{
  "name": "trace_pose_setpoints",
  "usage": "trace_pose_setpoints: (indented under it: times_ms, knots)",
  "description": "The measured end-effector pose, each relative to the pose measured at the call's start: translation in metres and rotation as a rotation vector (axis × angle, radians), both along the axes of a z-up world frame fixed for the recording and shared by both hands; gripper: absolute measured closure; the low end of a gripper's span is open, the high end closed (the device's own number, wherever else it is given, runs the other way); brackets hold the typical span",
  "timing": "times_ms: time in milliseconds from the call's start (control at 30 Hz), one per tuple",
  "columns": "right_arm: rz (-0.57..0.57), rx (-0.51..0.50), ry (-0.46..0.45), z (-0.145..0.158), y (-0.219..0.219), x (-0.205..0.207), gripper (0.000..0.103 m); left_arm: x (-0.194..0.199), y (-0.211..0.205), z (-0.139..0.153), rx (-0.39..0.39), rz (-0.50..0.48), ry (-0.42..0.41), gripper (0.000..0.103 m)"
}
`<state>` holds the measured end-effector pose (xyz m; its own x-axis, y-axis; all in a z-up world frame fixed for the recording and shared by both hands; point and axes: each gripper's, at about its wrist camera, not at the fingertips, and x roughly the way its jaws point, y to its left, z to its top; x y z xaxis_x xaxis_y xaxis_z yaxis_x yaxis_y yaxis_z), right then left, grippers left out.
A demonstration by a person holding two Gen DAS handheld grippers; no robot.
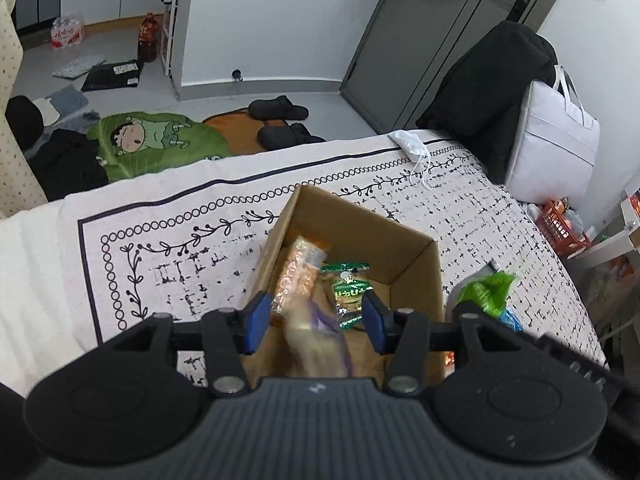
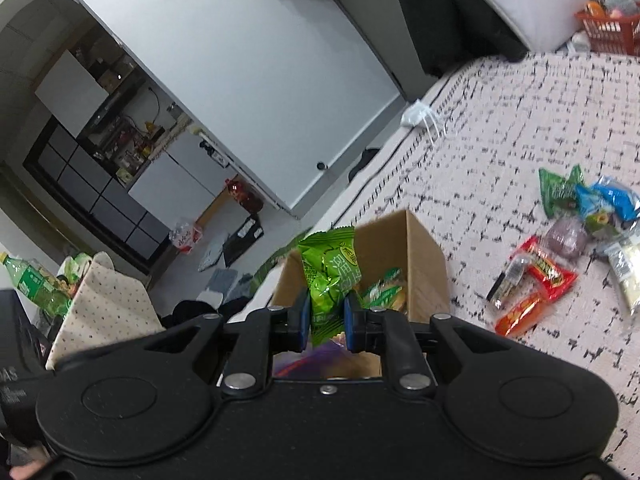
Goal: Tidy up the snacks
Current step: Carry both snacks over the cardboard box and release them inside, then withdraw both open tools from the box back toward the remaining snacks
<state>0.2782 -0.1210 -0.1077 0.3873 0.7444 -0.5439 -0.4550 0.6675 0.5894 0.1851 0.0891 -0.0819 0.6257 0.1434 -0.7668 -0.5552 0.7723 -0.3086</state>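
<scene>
The right gripper (image 2: 327, 316) clenched a green snack packet (image 2: 328, 276) above the cardboard box (image 2: 420, 256), lower centre. The left gripper (image 1: 312, 320) hung released over it. Next, probably: drop the packet inside.

One cardboard box (image 1: 404, 256) stands on the patterned cloth (image 1: 160, 240). Inside it the left wrist view shows three packets: one orange-tinted clear packet (image 1: 298, 276), one green-and-white packet (image 1: 350, 284), and one blurred pale packet with purple (image 1: 316, 340). One bright green packet (image 2: 330, 276) is up at the box. Loose on the cloth in the right wrist view lie about nine more: two red packets (image 2: 548, 270), one orange (image 2: 520, 314), one dark green (image 2: 558, 192), two blue (image 2: 616, 196), one purplish (image 2: 566, 238), one clear with dark print (image 2: 506, 286), one pale (image 2: 630, 268); that heap overlaps, so the count is rough. Two grippers. One red basket (image 2: 608, 36), two dark slippers (image 1: 280, 106), one white face mask (image 1: 408, 142).
</scene>
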Motion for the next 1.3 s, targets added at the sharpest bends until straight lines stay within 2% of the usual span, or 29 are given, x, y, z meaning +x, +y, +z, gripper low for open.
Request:
trace_pose_setpoints:
  times_ms: [67, 267, 367, 433, 500, 567, 667, 767, 833, 1033, 1100, 1300]
  knots:
    - [0.02, -0.011, 0.027, -0.005, 0.004, -0.001, 0.086, 0.0, 0.001, 0.002, 0.007, 0.002, 0.003, 0.054]
    - [0.07, -0.04, 0.056, -0.012, 0.016, -0.007, 0.086, -0.005, 0.004, 0.01, 0.036, -0.004, 0.01, 0.045]
    - [0.085, -0.052, 0.071, -0.014, 0.018, -0.008, 0.08, -0.009, 0.007, 0.013, 0.044, 0.005, 0.013, 0.038]
    - [0.086, -0.069, 0.081, -0.013, 0.018, -0.01, 0.07, -0.011, 0.009, 0.013, 0.036, 0.011, 0.025, 0.034]
    - [0.08, -0.059, 0.07, -0.008, 0.016, -0.013, 0.05, -0.013, 0.009, 0.013, 0.031, 0.011, 0.035, 0.031]
    - [0.075, -0.055, 0.051, -0.002, 0.012, -0.014, 0.044, -0.015, 0.007, 0.014, 0.04, 0.007, 0.042, 0.028]
    - [0.063, -0.046, 0.04, 0.006, 0.004, -0.013, 0.041, -0.019, 0.004, 0.015, 0.045, -0.001, 0.042, 0.022]
    - [0.038, -0.076, 0.029, 0.011, -0.006, -0.012, 0.031, -0.023, 0.001, 0.018, 0.047, -0.01, 0.034, 0.013]
    - [0.019, -0.102, 0.018, 0.015, -0.014, -0.011, 0.023, -0.025, -0.002, 0.02, 0.051, -0.014, 0.026, 0.002]
    - [-0.023, -0.133, 0.034, 0.016, -0.04, -0.005, 0.018, -0.027, -0.011, 0.024, 0.047, -0.028, 0.033, 0.0]
    - [-0.04, -0.145, 0.036, 0.019, -0.048, -0.003, 0.012, -0.027, -0.015, 0.026, 0.05, -0.044, 0.026, 0.0]
    - [-0.128, -0.166, 0.02, 0.027, -0.077, 0.003, 0.004, -0.024, -0.037, 0.032, 0.032, -0.093, 0.012, 0.0]
